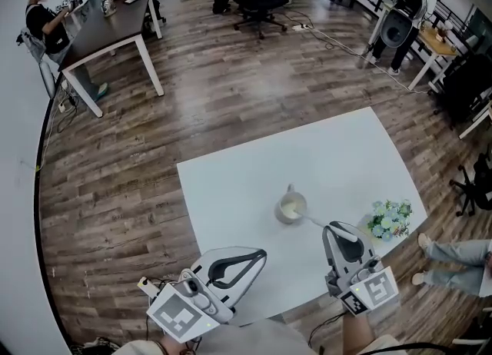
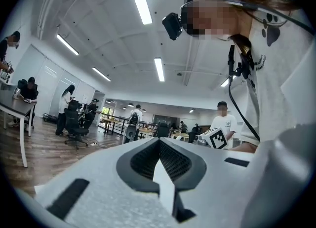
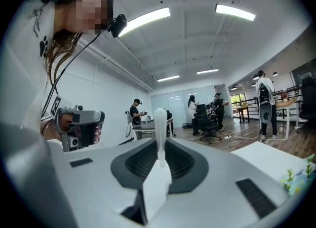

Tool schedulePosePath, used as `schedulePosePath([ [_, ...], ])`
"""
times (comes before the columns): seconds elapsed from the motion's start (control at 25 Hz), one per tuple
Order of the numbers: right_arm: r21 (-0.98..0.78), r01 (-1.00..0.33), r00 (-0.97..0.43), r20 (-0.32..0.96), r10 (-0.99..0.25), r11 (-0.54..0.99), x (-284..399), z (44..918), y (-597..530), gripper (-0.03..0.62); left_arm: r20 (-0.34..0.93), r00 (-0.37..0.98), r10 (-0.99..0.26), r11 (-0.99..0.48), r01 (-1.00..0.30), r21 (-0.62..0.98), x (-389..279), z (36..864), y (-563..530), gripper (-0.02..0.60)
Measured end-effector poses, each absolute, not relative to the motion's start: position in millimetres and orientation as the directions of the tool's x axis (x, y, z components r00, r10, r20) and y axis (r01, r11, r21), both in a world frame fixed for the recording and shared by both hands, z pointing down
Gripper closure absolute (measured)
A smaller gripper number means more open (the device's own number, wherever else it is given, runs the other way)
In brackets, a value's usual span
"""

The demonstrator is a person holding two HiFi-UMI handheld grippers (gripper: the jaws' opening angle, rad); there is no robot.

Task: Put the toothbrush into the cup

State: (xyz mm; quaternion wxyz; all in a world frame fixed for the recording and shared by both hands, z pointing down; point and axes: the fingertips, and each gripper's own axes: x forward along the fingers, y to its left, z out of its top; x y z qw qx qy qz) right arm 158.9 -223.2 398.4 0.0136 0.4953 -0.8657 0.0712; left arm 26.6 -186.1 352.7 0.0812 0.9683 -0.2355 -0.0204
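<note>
Head view: at lower right, the right hand-held gripper (image 1: 334,228) clamps the toothbrush (image 1: 319,221), whose far end reaches the mouth of the cup (image 1: 290,210) on the white worktop (image 1: 231,184). At lower left, the left hand-held gripper (image 1: 260,254) is closed and empty.

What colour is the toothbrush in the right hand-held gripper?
White. The toothbrush shows best in the right gripper view, sticking out between the jaws.

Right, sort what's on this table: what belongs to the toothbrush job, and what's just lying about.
For the job:
- toothbrush
- cup
- right claw, shut on the toothbrush

Lying about:
- flowers, at the table edge
- left claw, shut and empty
</note>
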Motion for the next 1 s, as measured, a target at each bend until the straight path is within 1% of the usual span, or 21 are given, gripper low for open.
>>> schedulePosePath([
  [0.24, -0.11, -0.86, -0.509, 0.148, -0.848, 0.498, 165.0, 427.2, -241.0, 0.536, 0.011, 0.892, -0.451, -0.875, -0.445, 0.188, 40.5, 359.5, -197.0, 0.574],
  [0.6, -0.126, -0.864, -0.503, 0.267, -0.822, 0.488, 171.8, 489.0, -265.1, 0.536, 0.037, 0.891, -0.453, -0.867, -0.45, 0.213, 44.9, 373.1, -210.5, 0.574],
  [1.0, -0.124, -0.86, -0.508, 0.315, -0.802, 0.496, 166.6, 510.6, -275.8, 0.536, 0.049, 0.898, -0.436, -0.868, -0.434, 0.242, 53.0, 383.2, -220.1, 0.574],
])
